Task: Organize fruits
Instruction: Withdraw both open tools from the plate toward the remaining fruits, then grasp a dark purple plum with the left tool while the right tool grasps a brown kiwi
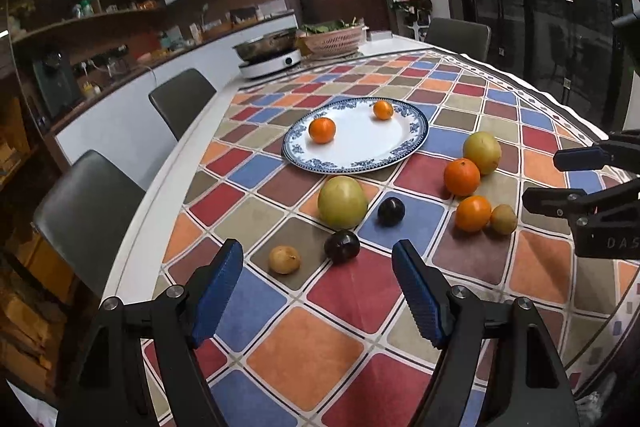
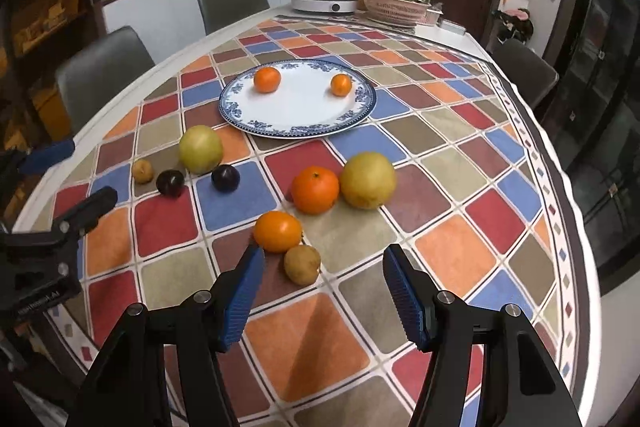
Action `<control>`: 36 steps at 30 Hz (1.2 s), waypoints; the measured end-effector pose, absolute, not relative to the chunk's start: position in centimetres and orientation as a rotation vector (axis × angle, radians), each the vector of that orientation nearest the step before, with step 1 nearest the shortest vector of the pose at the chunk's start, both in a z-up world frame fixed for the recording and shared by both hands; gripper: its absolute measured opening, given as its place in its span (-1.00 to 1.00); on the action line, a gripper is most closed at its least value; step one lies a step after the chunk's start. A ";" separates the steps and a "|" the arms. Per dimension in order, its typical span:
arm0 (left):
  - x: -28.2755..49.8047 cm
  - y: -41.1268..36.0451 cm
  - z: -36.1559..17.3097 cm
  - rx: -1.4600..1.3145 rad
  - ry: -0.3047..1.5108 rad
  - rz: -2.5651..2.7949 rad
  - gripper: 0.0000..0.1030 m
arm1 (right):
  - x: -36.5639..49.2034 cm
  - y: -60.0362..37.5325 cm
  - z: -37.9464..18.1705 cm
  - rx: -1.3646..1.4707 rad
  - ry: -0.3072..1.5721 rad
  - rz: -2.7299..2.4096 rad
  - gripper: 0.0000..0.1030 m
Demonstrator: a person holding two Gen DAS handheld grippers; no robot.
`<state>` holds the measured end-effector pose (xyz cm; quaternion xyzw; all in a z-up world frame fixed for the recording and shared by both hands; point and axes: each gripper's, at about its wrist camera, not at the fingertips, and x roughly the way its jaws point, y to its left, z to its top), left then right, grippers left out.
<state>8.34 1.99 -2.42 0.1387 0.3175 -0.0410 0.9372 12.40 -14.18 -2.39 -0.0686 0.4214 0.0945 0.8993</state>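
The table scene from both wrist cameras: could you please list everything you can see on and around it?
plate: 1, white with blue rim, mid-table
small oranges: 2, orange, on the plate
large oranges: 2, orange, on the cloth near the right gripper
pomelo-like fruits: 2, yellow-green, on the cloth
plums: 2, dark purple, left cluster
small brownish fruits: 2, tan, one per cluster
tablecloth: 1, multicoloured checks
induction cooker with pan: 1, white and steel, far end
basket of greens: 1, pink, far end
chairs: grey, around the table
left gripper: open, empty
right gripper: open, empty
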 end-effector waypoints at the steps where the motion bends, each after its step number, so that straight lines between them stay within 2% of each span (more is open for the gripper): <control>1: 8.3 2.0 -2.5 0.290 0.642 -0.083 0.49 | 12.4 -14.2 -2.4 -0.141 0.870 0.194 0.21; 6: 9.5 2.0 -3.1 0.309 0.656 -0.095 0.47 | 12.5 -13.9 -3.8 -0.148 0.922 0.216 0.21; 10: 10.9 2.1 -4.0 0.293 0.709 -0.124 0.29 | 13.2 -13.6 -5.3 -0.128 0.994 0.230 0.20; 12: 11.5 2.0 -4.3 0.280 0.721 -0.138 0.28 | 13.4 -13.7 -5.6 -0.127 1.004 0.218 0.19; 16: 12.6 2.0 -5.1 0.256 0.769 -0.153 0.10 | 13.7 -13.6 -6.0 -0.133 1.021 0.216 0.19; 18: 12.9 2.2 -5.5 0.239 0.791 -0.165 0.09 | 13.9 -13.5 -6.2 -0.135 1.030 0.214 0.19; 23: 13.6 2.3 -6.2 0.235 0.821 -0.185 0.01 | 14.1 -13.0 -6.5 -0.153 1.044 0.224 0.12; 25: 14.0 2.2 -6.4 0.232 0.836 -0.193 -0.04 | 14.3 -12.9 -6.7 -0.155 1.052 0.229 0.04; 30: 15.0 1.8 -6.9 0.265 0.865 -0.187 -0.12 | 14.7 -13.1 -6.9 -0.143 1.062 0.228 0.03; 32: 15.5 1.7 -7.0 0.271 0.877 -0.184 -0.20 | 14.9 -13.1 -7.0 -0.138 1.064 0.233 -0.06; 36: 15.9 1.6 -7.1 0.262 0.894 -0.200 -0.21 | 15.5 -13.3 -7.3 -0.120 1.074 0.233 -0.19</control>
